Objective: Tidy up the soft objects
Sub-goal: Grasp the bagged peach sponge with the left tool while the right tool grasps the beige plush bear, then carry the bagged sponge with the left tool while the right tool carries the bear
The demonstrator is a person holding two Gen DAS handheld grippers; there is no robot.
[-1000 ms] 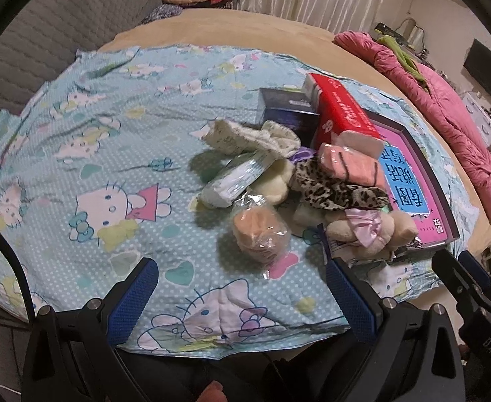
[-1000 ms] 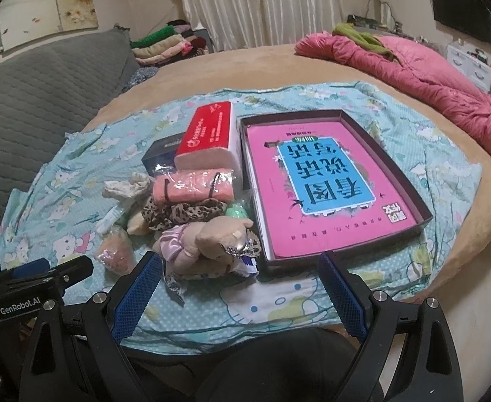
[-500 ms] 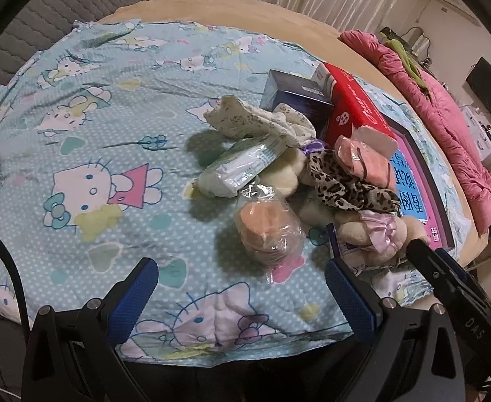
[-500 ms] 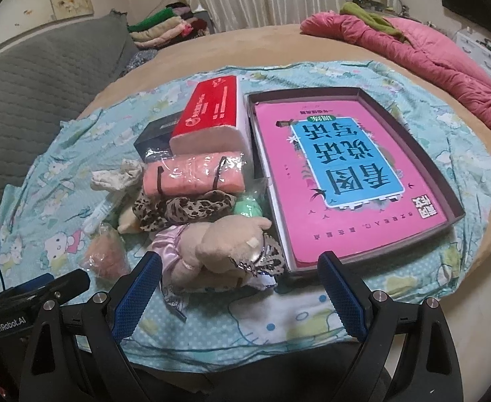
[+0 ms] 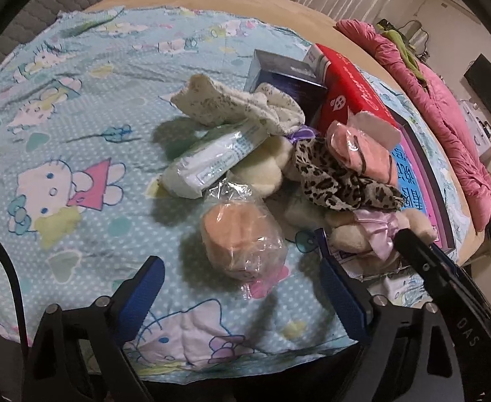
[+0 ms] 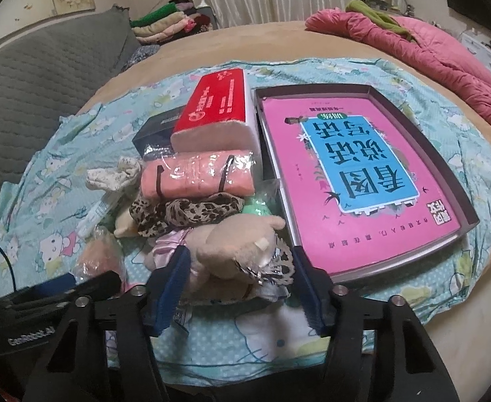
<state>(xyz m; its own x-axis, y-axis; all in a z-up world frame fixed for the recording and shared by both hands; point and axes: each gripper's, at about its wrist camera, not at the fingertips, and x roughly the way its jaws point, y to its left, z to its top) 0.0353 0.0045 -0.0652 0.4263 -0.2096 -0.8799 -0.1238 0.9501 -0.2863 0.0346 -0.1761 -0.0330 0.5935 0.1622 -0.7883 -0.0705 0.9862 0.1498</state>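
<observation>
Soft things (image 6: 191, 207) lie heaped on the cartoon-print sheet (image 5: 78, 127), just left of the open box (image 6: 446, 174) with the pink book (image 6: 345, 167) in it: a beige plush (image 6: 238, 244) nearest, a leopard cloth (image 6: 185, 214) over it, a wrapped pink towel (image 6: 195, 177), a pale sock (image 5: 232, 104), a white packet (image 5: 212, 160) and a bagged sponge (image 5: 242, 238). A red tissue pack (image 6: 218, 110) and a dark box (image 5: 285, 77) stand behind the heap. Nothing appears sorted yet; the heap looks whole and no soft item lies in the box, so nearly all the work seems left. Right gripper (image 6: 238, 268) is low over the plush, its jaws closing with the toy between them; the pads look close to its sides, but I cannot tell that they press it. Left gripper (image 5: 242, 288) hangs over the sponge, jaws still wide and just starting to close, the bag ahead of the pads and untouched. The plush looks set to be picked first.
</observation>
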